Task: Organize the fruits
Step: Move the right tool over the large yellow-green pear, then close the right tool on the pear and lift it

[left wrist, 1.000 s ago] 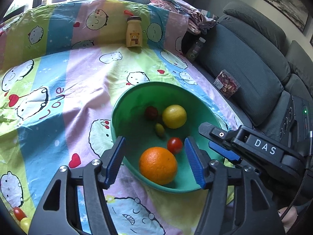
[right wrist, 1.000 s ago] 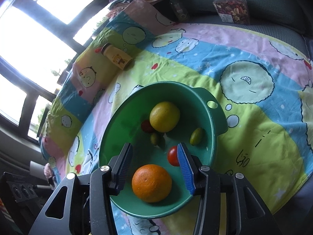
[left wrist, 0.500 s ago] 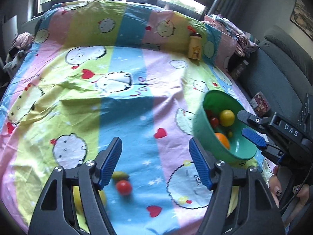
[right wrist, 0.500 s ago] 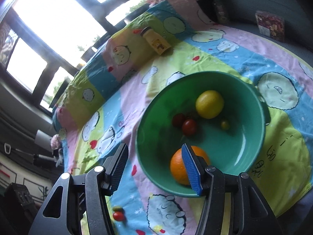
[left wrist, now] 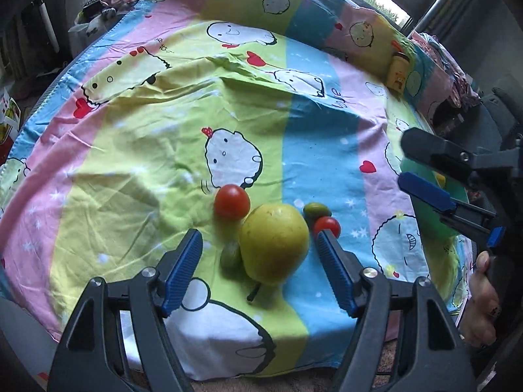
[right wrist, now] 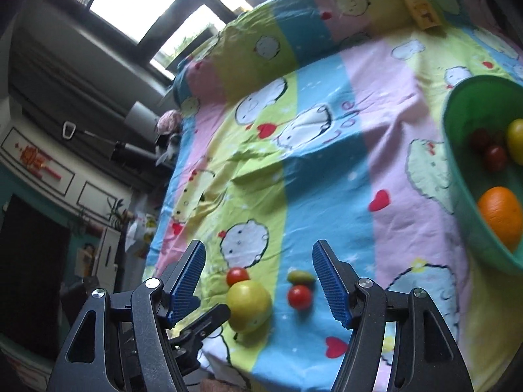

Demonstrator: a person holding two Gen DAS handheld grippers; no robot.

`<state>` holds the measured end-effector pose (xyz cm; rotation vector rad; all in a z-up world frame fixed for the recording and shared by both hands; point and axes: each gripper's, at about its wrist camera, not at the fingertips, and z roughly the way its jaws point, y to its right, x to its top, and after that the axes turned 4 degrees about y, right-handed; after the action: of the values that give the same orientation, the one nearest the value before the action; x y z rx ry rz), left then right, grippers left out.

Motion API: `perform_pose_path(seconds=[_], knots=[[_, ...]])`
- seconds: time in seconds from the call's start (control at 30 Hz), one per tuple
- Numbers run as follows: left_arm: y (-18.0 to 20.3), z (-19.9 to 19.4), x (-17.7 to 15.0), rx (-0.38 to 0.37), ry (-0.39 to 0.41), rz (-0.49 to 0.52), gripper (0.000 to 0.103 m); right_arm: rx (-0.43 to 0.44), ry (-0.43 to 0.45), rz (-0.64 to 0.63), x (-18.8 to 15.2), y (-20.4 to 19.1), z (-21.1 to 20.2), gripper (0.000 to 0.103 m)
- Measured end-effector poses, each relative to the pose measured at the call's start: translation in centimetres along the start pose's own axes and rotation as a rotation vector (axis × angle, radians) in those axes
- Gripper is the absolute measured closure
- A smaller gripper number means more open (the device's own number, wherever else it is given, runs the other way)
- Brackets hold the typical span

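Observation:
A large yellow-green fruit (left wrist: 274, 241) lies on the cartoon bedsheet near its front edge. Around it are two red tomatoes (left wrist: 231, 201) (left wrist: 327, 226) and two small green fruits (left wrist: 230, 254) (left wrist: 315, 210). My left gripper (left wrist: 258, 271) hovers open over the big fruit, its blue pads on either side and clear of it. The jaws of my right gripper (right wrist: 258, 284) are opening with nothing gripped; the yellow-green fruit (right wrist: 249, 305), a tomato (right wrist: 299, 296) and a green fruit (right wrist: 300, 276) show between them on the sheet. At the right, a green bowl (right wrist: 457, 170) holds an orange (right wrist: 501, 217), a lemon (right wrist: 516, 140) and tomatoes (right wrist: 495, 156).
A yellow bottle (left wrist: 398, 72) stands at the sheet's far right, by a raised fold. My right gripper (left wrist: 405, 163) reaches in from the right in the left wrist view, a hand (left wrist: 480, 297) below it. The sheet's front edge (left wrist: 228, 369) drops off just under the fruit.
Both grippers swung away from the bowl, leftward across the sheet, to the loose fruit near the front edge. Both sets of jaws stand wider than before.

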<state>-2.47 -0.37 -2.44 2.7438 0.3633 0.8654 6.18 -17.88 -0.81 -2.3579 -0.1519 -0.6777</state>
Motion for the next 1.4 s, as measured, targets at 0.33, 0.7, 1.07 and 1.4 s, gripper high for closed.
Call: perform_pose_path(seconds=[0.33,0.7,1.07,1.4], knots=[[0.0,1.5,-1.1,-0.058,-0.039,0.023,0.035,0.03,-0.148,-0.011,-2.9,-1.7,4.7,0.034],[-0.6,2.1,-1.2,-0.095,-0.043,0.014,0.045,0.022,-0.223,0.009,-4.0,-1.1,6.8,0.034],[-0.3,2.3,-1.1,-0.121,-0.021,0.026,0.05,-0.031,-0.246,-0.029,-4.3,-1.4,8.5,0.034],[0.4,1.5,-0.9,-0.097,0.028,0.064,0.05,-0.064,-0.211,-0.07,-4.3,-1.7,7.8,0.044]])
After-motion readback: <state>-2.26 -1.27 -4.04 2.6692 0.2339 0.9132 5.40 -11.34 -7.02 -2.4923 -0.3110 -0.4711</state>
